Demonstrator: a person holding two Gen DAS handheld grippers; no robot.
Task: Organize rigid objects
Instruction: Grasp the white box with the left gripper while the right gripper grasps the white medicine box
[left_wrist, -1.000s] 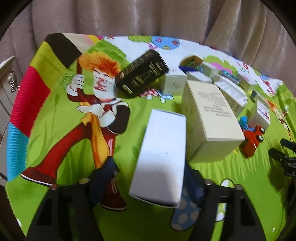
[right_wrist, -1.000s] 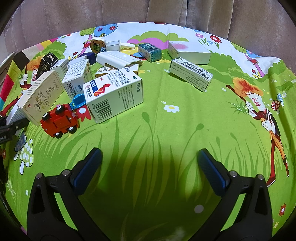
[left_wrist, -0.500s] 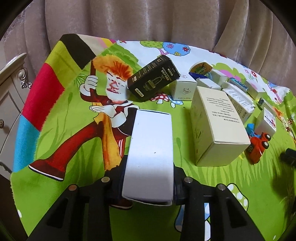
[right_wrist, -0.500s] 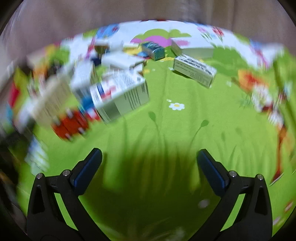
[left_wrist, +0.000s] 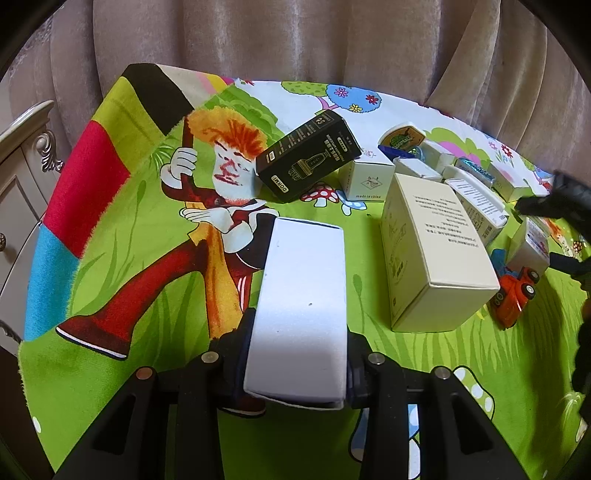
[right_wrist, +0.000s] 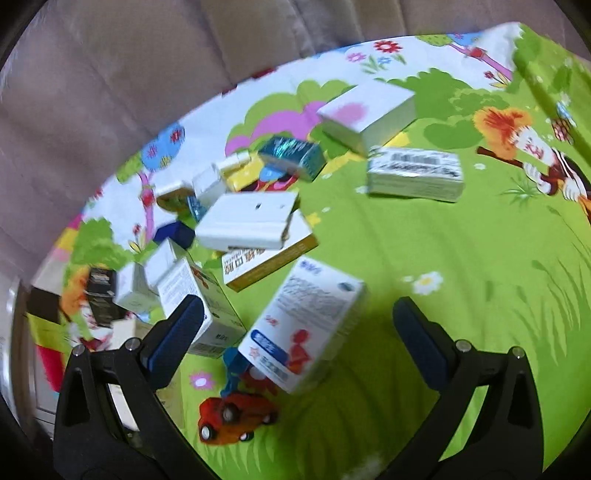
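Closing in over the last second, our left tool (left_wrist: 295, 363) has just clamped its jaws onto the near end of a plain white carton (left_wrist: 301, 314), which lay loose between them a moment earlier and now juts forward, pinched at both sides. Our right tool (right_wrist: 295, 332) has swung and rolled leftward, its jaws wide apart and empty, so that a blue-and-white medicine box (right_wrist: 303, 325) and a red toy car (right_wrist: 232, 415) now sit in the gap below its blurred view. We judge the step in hand to be the pick-up of the white carton; the next move calls for lifting it cleanly and setting it in line with the other boxes, without nudging the cream carton (left_wrist: 432, 254) just beside it. Under everything lies a soft cartoon-printed cloth (left_wrist: 110, 295) in bright green. Smooth, matt, square-edged cardboard makes up most of the clutter. Farther off, a glossy black box (left_wrist: 308, 160) lies tilted, and smaller white packs (left_wrist: 367, 181) crowd behind, before a pleated beige curtain (left_wrist: 295, 37).
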